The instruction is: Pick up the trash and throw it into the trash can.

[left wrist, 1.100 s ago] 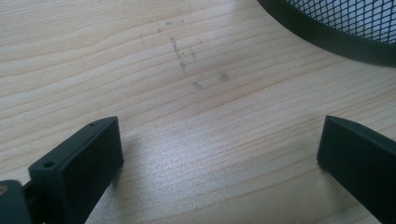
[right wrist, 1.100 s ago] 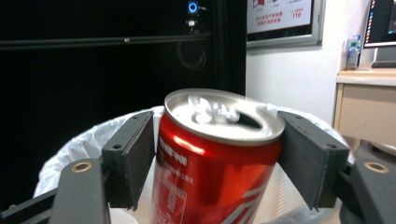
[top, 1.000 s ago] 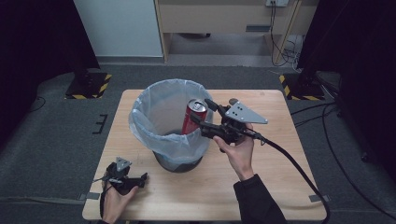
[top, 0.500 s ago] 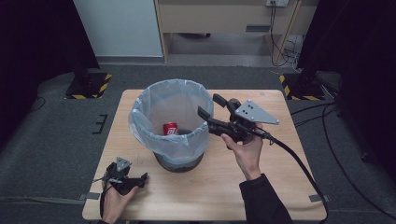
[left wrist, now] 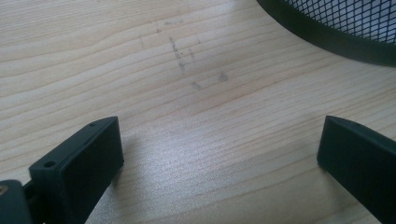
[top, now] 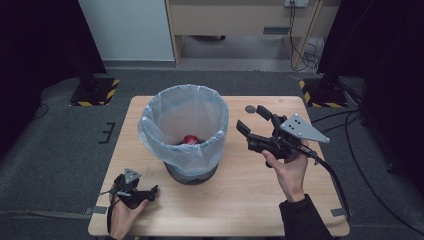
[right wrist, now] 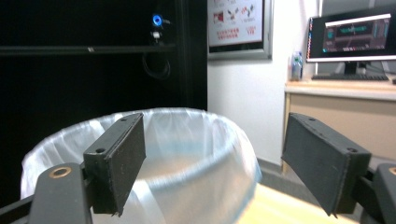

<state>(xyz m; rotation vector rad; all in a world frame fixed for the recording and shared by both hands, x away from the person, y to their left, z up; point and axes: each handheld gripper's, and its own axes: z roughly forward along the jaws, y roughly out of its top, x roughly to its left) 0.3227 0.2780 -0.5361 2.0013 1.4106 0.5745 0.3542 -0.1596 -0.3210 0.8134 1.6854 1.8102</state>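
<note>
A mesh bin (top: 182, 130) lined with a clear plastic bag stands in the middle of the wooden table (top: 240, 200). A red can (top: 190, 139) lies at the bottom of the bin. My right gripper (top: 251, 117) hovers just right of the bin's rim, pointing toward it. Its jaws have just been opening and nothing is between them. In the right gripper view the gripper (right wrist: 215, 158) faces the bag's rim (right wrist: 187, 140). My left gripper (top: 152, 190) rests on the table at the front left, open and empty. In the left gripper view it (left wrist: 219, 154) looks over bare wood toward the bin's base (left wrist: 327, 37).
A small dark round disc (top: 249, 108) lies on the table behind the right gripper. The right gripper's cable (top: 340, 185) trails off the table's right side. Hazard-striped stands (top: 95, 90) sit on the floor beyond the table's far corners.
The right gripper let go of the red can, which fell into the bin. It then drew back to the right with its jaws spread. The left gripper stayed still.
</note>
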